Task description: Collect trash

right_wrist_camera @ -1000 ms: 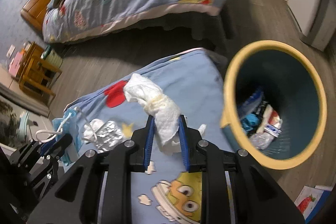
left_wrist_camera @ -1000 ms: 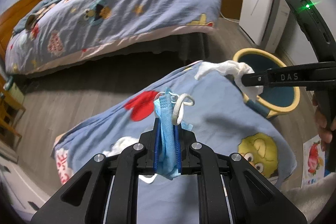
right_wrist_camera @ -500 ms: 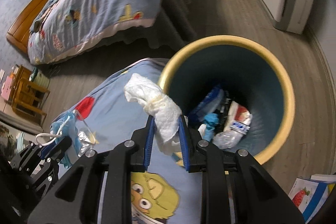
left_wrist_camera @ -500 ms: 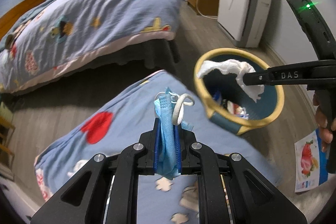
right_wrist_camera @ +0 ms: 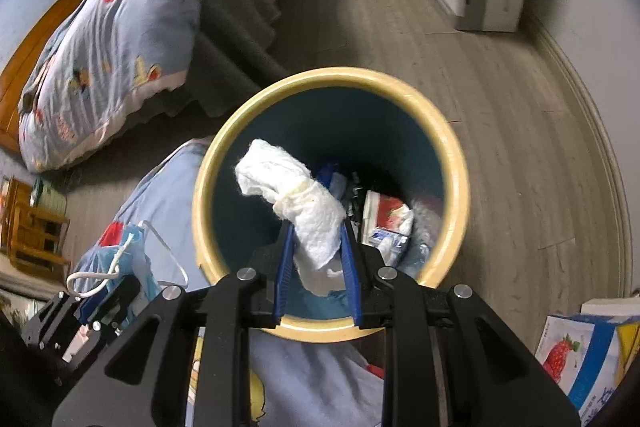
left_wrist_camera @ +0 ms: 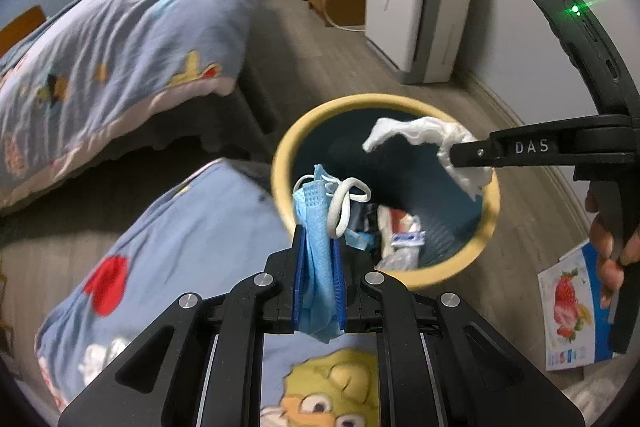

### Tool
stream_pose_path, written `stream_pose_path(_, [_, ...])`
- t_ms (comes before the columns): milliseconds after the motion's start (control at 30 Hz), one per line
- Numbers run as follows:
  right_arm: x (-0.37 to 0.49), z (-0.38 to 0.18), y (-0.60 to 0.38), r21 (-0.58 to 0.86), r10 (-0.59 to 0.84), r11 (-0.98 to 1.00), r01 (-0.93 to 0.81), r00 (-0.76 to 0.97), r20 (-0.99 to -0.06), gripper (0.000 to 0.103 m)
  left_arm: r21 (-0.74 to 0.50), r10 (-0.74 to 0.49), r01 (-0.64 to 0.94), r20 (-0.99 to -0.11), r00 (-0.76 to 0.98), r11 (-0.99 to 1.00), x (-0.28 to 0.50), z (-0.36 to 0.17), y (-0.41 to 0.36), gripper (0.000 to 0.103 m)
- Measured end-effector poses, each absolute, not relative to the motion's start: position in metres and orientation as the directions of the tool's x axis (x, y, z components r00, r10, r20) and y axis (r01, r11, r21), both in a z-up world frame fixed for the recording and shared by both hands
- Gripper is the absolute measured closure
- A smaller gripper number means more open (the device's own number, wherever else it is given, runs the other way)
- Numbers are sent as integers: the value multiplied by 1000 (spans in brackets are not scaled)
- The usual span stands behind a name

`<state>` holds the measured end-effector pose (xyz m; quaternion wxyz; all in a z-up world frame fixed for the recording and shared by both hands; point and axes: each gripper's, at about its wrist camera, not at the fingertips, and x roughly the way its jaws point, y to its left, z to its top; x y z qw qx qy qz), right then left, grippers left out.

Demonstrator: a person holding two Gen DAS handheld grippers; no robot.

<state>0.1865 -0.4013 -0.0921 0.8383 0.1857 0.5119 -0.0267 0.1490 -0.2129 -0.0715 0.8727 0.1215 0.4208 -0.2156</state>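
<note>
One round bin (right_wrist_camera: 456,163), yellow-rimmed, dark teal inside, standing on the floor against a blue cartoon-print quilt (left_wrist_camera: 192,247), holding a loose heap of wrappers and packets (right_wrist_camera: 390,223) at the bottom. Right gripper (right_wrist_camera: 316,259) clamped on one crumpled white tissue (right_wrist_camera: 296,195), poised over the bin's mouth. Left gripper (left_wrist_camera: 318,291) pinched tight on one blue face mask (left_wrist_camera: 318,227) with white ear loops, held above the quilt just beside the bin's near rim.

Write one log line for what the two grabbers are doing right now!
left gripper: shut on crumpled blue face mask | right gripper: shut on wadded white paper tissue, above round yellow-rimmed trash bin | step: drop pending
</note>
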Motion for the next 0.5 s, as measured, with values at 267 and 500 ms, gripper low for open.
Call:
stream_pose_path(267, [182,-83,-424,315,110,901,299,545,-831,80,-18,-348,492,-728,590,871,160,-66,-236,89])
stream_pose_path(500, [183,-81,-430,322,83,887,331,571,-817,54,-15,-367,498,-694,619,867,163,-61,-240,60])
